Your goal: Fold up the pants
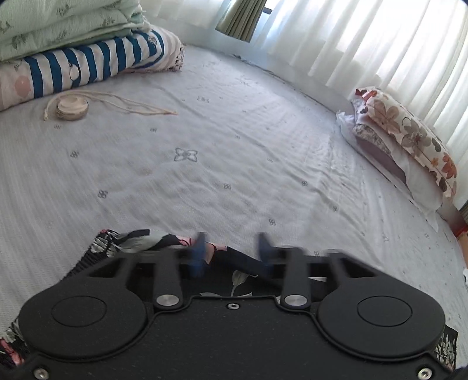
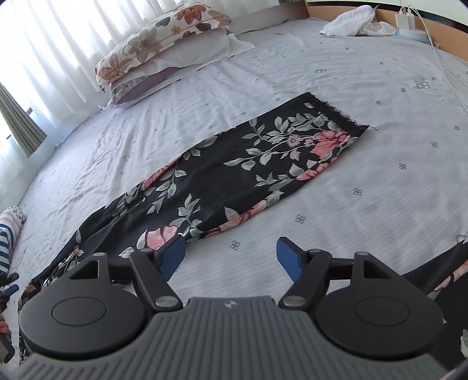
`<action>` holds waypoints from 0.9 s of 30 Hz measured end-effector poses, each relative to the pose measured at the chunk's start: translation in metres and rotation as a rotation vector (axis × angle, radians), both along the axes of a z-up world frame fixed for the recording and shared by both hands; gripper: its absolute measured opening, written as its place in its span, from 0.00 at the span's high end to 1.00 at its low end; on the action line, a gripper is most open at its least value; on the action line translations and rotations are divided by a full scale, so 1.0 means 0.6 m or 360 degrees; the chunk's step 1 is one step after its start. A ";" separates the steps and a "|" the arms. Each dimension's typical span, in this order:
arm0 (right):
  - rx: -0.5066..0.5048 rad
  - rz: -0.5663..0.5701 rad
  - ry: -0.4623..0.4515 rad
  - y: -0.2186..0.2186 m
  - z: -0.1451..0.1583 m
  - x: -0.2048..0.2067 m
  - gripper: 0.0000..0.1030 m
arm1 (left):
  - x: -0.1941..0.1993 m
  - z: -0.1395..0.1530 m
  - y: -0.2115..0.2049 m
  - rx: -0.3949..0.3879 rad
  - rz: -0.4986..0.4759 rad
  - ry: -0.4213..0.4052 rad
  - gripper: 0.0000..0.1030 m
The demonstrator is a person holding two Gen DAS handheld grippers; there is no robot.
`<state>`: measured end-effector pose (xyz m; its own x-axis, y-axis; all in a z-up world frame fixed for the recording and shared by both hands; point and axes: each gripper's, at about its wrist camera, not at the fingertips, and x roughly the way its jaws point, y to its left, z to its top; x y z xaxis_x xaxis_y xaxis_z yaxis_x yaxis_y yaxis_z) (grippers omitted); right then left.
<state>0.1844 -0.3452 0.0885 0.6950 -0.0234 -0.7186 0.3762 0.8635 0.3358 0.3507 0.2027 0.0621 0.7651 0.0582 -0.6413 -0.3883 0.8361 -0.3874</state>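
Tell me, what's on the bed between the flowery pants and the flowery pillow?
Nothing but bare, wrinkled sheet. The right wrist view shows the pants lying flat and the pillow by the curtain, with only sheet between.

A wide bed (image 1: 234,140) fills the room, covered with a pale grey sheet with small flower marks. White sheer curtains (image 1: 365,38) hang behind it, and strong daylight comes through them; a green drape (image 1: 242,17) hangs at the window. A flowered pillow (image 2: 158,38) lies by the curtains. Folded quilts (image 1: 73,43), one green, one with blue stripes, are stacked on the bed. A wooden headboard (image 2: 424,32) stands at the far end, with a white cloth (image 2: 351,20) before it.
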 end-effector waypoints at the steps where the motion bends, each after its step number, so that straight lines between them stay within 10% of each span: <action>1: -0.0006 0.0007 0.0002 0.003 0.001 0.003 0.21 | 0.006 -0.008 0.000 -0.0022 0.0010 -0.0002 0.32; 8: -0.0027 0.0019 0.0017 0.009 0.002 0.015 0.21 | 0.068 -0.067 -0.005 -0.0054 0.0149 0.0104 0.16; 10: -0.0023 0.0012 0.0026 0.010 0.000 0.016 0.21 | 0.079 -0.087 -0.003 -0.0084 0.0242 0.0156 0.35; 12: -0.0013 0.0003 0.0029 0.009 -0.003 0.017 0.21 | 0.073 -0.092 -0.004 -0.0037 0.0316 0.0137 0.95; 13: -0.0004 -0.0001 0.0028 0.008 -0.004 0.017 0.21 | 0.072 -0.093 -0.003 -0.0052 0.0293 0.0142 0.99; 25: 0.0183 -0.0059 -0.0003 0.004 -0.024 0.013 0.21 | -0.012 0.007 0.014 -0.0083 0.0010 -0.0114 0.99; 27: 0.0191 -0.0053 0.0001 0.010 -0.026 0.014 0.21 | -0.005 0.004 0.010 -0.0094 -0.0048 -0.0080 0.77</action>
